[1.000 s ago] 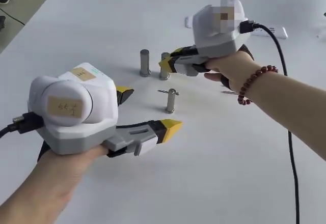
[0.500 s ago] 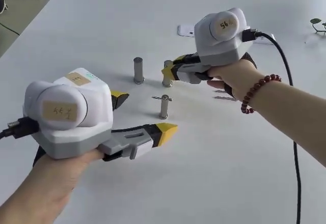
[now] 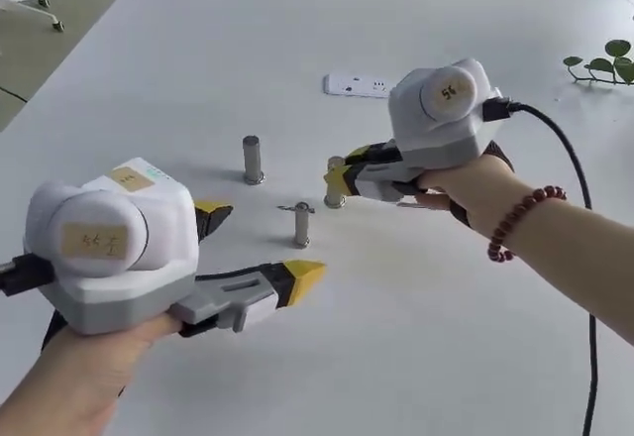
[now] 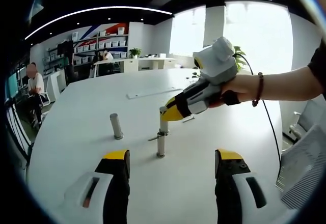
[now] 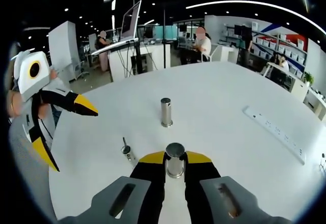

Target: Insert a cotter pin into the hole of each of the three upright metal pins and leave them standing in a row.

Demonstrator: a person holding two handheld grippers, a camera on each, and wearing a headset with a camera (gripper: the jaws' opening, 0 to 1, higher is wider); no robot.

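Note:
Three upright metal pins stand on the white table. The left pin is bare. The nearer middle pin has a cotter pin through its top. My right gripper is shut on the third pin, whose round top shows between the yellow jaw tips. My left gripper hovers open at the lower left with nothing between its fingers; its own view looks at the cottered pin, the bare pin and the right gripper.
A white power strip lies at the back of the table and a small plant at the far right. A black cable trails from the right gripper. Open table surface surrounds the pins.
The right gripper has carried its pin to the right and nearer, away from the bare left pin. The head camera has shifted; the left gripper stays open.

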